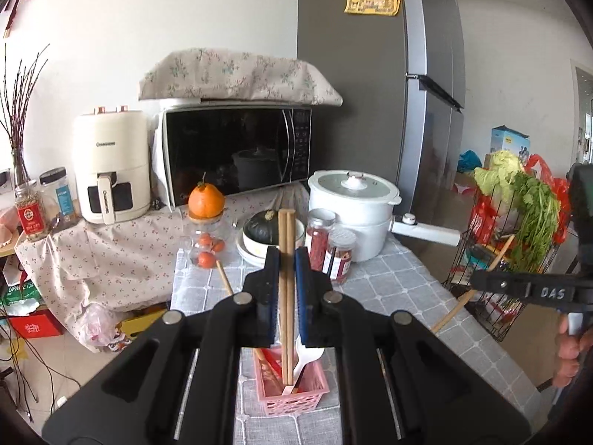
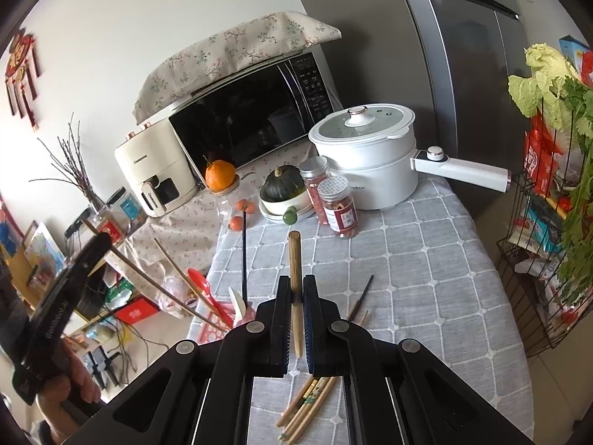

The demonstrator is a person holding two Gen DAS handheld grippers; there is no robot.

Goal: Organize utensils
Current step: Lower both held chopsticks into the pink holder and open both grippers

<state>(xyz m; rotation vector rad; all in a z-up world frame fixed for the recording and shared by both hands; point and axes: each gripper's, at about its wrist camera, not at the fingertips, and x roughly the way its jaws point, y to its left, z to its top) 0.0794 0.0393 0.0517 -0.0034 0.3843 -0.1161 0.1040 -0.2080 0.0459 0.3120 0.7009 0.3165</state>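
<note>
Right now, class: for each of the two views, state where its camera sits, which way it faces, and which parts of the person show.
Left wrist: behind the left gripper, above the pink basket, chopsticks between its fingers; person's right hand shows.
Right wrist: behind the right gripper, clamping a chopstick; left hand shows.
Both face the microwave and white pot.

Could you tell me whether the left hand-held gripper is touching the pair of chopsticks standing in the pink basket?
Apart. The left wrist view shows the chopsticks standing between the left hand-held gripper's jaws with gaps on both sides.
</note>
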